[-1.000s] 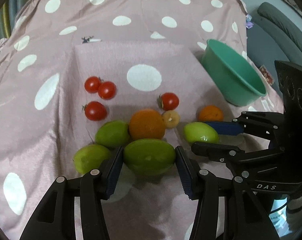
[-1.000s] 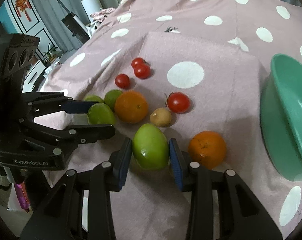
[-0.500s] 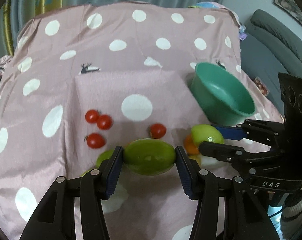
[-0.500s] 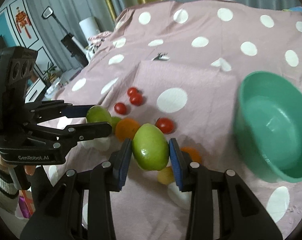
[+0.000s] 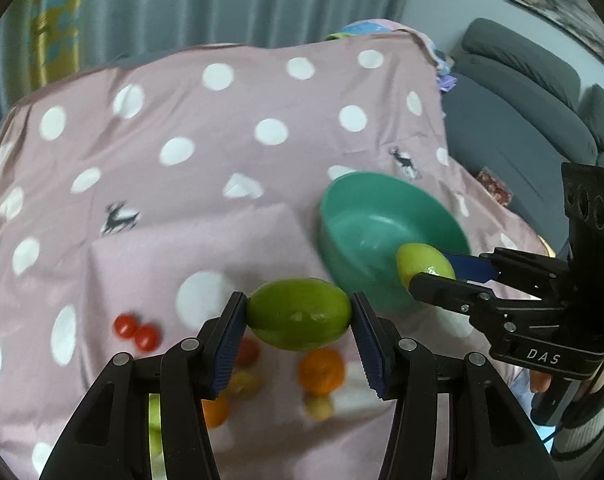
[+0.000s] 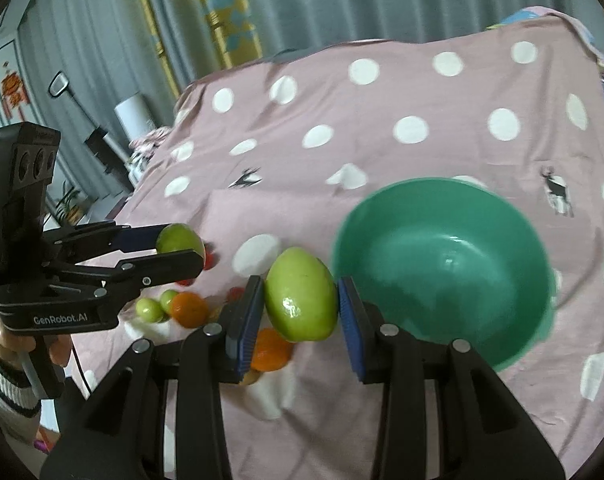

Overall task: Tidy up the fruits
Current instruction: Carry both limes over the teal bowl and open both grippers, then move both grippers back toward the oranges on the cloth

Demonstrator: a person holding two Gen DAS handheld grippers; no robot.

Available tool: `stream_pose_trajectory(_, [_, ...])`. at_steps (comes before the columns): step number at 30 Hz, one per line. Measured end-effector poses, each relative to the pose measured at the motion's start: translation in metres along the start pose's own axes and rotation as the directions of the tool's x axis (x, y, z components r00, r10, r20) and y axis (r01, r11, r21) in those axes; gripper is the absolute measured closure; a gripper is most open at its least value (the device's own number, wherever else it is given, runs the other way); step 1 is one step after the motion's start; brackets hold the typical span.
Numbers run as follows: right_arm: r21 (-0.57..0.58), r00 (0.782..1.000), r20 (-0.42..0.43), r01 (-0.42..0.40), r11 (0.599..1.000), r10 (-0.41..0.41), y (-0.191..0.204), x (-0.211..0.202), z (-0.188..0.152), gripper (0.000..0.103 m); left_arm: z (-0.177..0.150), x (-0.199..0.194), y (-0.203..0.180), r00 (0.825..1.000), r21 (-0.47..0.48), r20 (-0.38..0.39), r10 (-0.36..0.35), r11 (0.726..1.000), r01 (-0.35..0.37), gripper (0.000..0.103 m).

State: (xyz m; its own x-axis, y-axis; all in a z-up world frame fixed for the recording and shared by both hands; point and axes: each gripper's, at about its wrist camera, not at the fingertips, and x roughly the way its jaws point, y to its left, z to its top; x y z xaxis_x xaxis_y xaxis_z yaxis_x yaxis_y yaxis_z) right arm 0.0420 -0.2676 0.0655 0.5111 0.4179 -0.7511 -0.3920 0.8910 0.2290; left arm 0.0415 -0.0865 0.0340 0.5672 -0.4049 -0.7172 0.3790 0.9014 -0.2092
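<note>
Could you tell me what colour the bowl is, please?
Teal green; the bowl shows best in the right wrist view.

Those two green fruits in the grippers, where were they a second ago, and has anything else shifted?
Both were resting on the cloth among the other fruit, already pinched. Since then the left gripper has lifted its oval green fruit clear, and the right gripper has carried its egg-shaped green fruit up beside the green plastic bowl. Neither let go. The oranges, red tomatoes and bowl stayed put on the spotted pink cloth.
</note>
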Motion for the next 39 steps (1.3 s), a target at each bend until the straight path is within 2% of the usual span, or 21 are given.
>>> stream_pose_trajectory(7, [0.055, 0.997, 0.030, 0.065, 0.996, -0.067, -0.038, -0.015, 0.000, 0.065, 0.025, 0.031, -0.034, 0.997, 0.052, -0.007, -0.081, 0.995, 0.082, 0.050])
stream_pose_trajectory(12, [0.092, 0.992, 0.020, 0.119, 0.989, -0.121, -0.064, -0.017, -0.005, 0.065, 0.038, 0.055, -0.052, 0.994, 0.090, -0.027, -0.106, 0.990, 0.108, 0.050])
stream_pose_trajectory(16, [0.110, 0.989, -0.007, 0.149, 0.983, -0.149, -0.078, -0.012, -0.011, 0.065, 0.038, 0.080, -0.063, 0.993, 0.115, -0.069, -0.095, 0.988, 0.103, 0.050])
stream_pose_trajectory(23, [0.081, 0.987, -0.055, 0.158, 0.984, -0.154, -0.079, 0.005, -0.017, 0.065, 0.029, 0.106, -0.067, 0.989, 0.120, -0.133, -0.068, 0.989, 0.084, 0.050])
stream_pose_trajectory(28, [0.075, 0.984, -0.084, 0.166, 0.983, -0.159, -0.078, 0.012, -0.019, 0.064, 0.029, 0.107, -0.070, 0.989, 0.133, -0.138, -0.060, 0.988, 0.078, 0.050])
stream_pose_trajectory(34, [0.096, 0.984, -0.064, 0.171, 0.980, -0.166, -0.075, 0.004, -0.019, 0.063, 0.027, 0.093, -0.065, 0.991, 0.131, -0.123, -0.048, 0.989, 0.064, 0.049])
stream_pose_trajectory(36, [0.093, 0.984, -0.050, 0.173, 0.980, -0.169, -0.071, -0.002, -0.020, 0.062, 0.026, 0.084, -0.057, 0.993, 0.114, -0.113, -0.038, 0.992, 0.050, 0.038])
stream_pose_trajectory(39, [0.091, 0.984, -0.026, 0.178, 0.980, -0.177, -0.064, -0.012, -0.021, 0.061, 0.020, 0.063, -0.034, 0.996, 0.067, -0.092, -0.021, 0.997, 0.028, 0.034])
